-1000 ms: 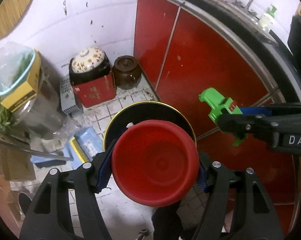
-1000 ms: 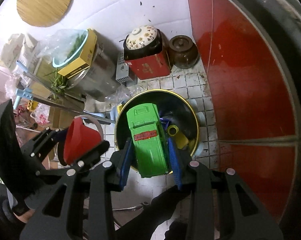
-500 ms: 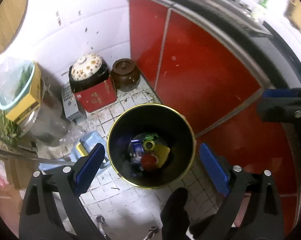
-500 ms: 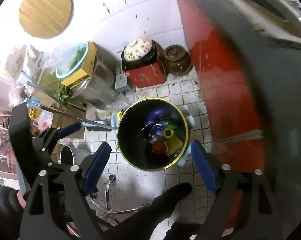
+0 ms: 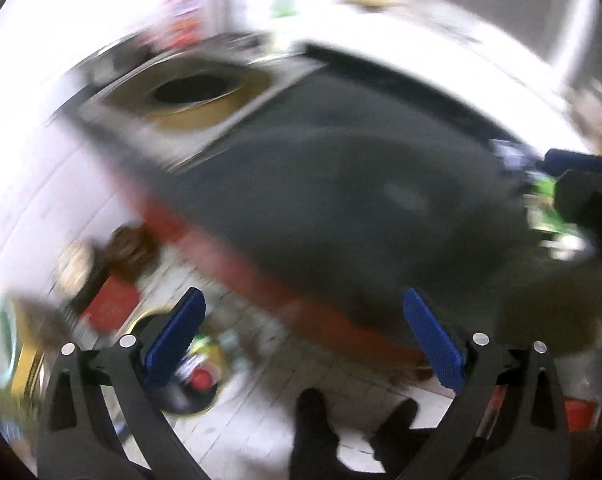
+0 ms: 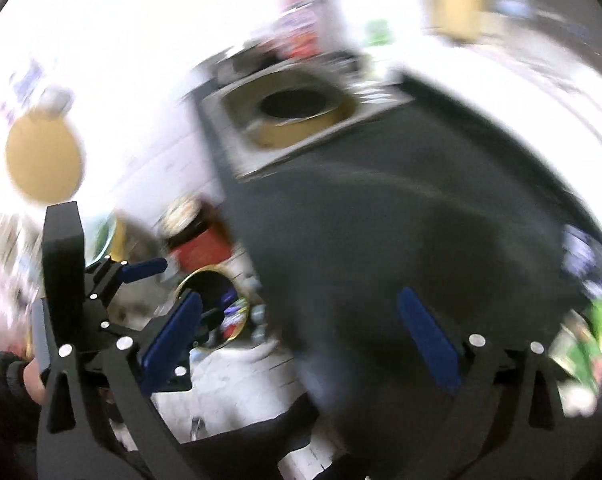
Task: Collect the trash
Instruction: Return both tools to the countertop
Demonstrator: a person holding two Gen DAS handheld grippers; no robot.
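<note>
Holding mixed trash, the gold-rimmed black bin sits at 8 o'clock, blurred; left gripper and right gripper both spread, empty.

Two grippers are counted, the left gripper and the right gripper, each with two blue pads spread wide with nothing between them. One round bin with a yellow rim is seen on the tiled floor; the pieces of trash inside are too blurred to be counted. One sink is set in one dark countertop. One round wooden board is seen on the wall.
</note>
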